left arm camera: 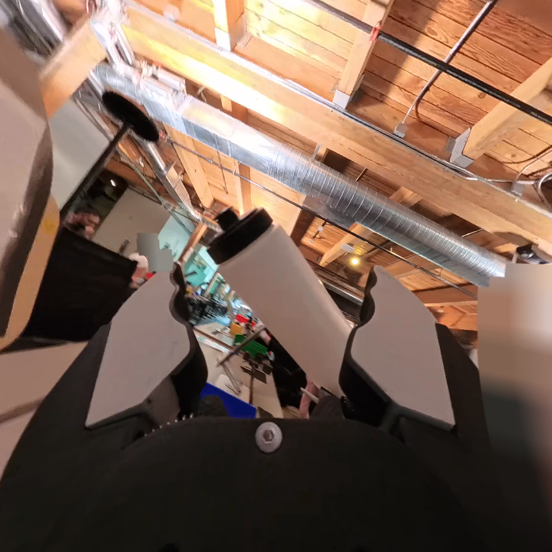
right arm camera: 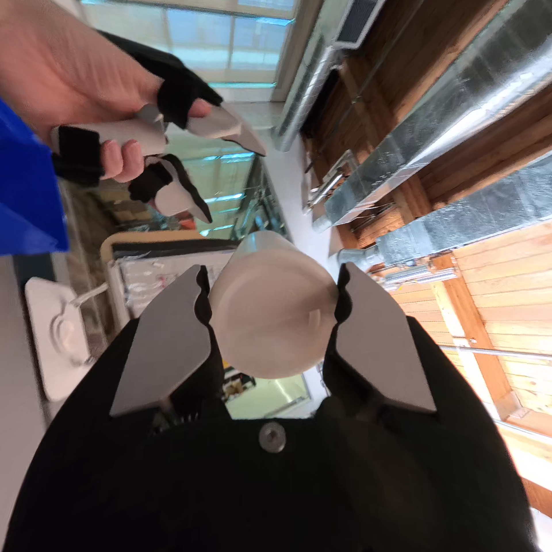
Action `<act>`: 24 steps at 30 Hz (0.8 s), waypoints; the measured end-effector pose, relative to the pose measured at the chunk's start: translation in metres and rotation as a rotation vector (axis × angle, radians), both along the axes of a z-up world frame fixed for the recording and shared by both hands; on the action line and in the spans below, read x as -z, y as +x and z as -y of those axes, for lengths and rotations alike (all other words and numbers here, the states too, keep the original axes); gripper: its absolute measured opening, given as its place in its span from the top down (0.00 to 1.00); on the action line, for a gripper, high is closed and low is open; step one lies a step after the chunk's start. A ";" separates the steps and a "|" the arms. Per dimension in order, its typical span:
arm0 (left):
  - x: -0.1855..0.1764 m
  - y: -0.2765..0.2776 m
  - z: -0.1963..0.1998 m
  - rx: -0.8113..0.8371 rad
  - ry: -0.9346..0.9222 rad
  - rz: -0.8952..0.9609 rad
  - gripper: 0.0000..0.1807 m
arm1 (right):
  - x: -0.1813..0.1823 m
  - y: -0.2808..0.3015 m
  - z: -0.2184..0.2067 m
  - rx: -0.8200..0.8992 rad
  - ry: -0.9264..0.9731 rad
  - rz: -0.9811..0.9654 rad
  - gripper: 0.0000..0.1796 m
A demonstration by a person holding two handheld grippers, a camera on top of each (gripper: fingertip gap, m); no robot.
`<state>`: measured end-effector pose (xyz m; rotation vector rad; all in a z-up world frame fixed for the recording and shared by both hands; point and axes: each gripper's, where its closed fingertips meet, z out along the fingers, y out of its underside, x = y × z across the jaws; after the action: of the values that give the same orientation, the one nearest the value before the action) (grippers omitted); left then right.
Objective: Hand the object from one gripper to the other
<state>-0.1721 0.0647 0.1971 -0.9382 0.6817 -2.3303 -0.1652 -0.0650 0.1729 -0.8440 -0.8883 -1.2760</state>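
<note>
A white bottle point(right arm camera: 268, 322) with a black cap point(left arm camera: 239, 236) is the object. My right gripper point(right arm camera: 271, 267) is shut on it. Both pads press on its sides near the base, and the round bottom faces the camera. My left gripper point(left arm camera: 274, 270) is wide open. In the left wrist view the bottle point(left arm camera: 283, 298) shows tilted between its fingers, cap up and to the left, with a clear gap to the left finger point(left arm camera: 149, 343). In the right wrist view the left gripper point(right arm camera: 236, 188), held by a hand point(right arm camera: 74, 74), stands open up and to the left of the bottle, apart from it.
Both views point up at a wooden beam ceiling with a silver metal duct point(left arm camera: 358, 191). A blue object point(right arm camera: 27, 185) is at the left edge. A white flat object point(right arm camera: 59, 334) lies lower left. A window point(right arm camera: 209, 35) is at the top. Some 15 cm of space lies between my two pairs of fingers.
</note>
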 end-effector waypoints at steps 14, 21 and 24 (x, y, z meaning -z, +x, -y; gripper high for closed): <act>0.077 0.081 0.130 0.882 -0.344 -0.104 0.37 | 0.089 0.005 -0.018 0.171 -0.590 0.131 1.00; 0.067 0.068 0.145 0.822 -0.242 0.023 0.55 | 0.137 0.024 0.003 0.270 -0.976 0.014 0.99; 0.077 0.075 0.138 0.718 -0.182 -0.014 0.56 | 0.133 0.021 0.011 0.223 -0.981 -0.010 0.99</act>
<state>-0.0971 -0.0736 0.1199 -0.8816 0.9399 -3.0556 -0.1442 -0.0756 0.0399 -1.7459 -1.4694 -0.9761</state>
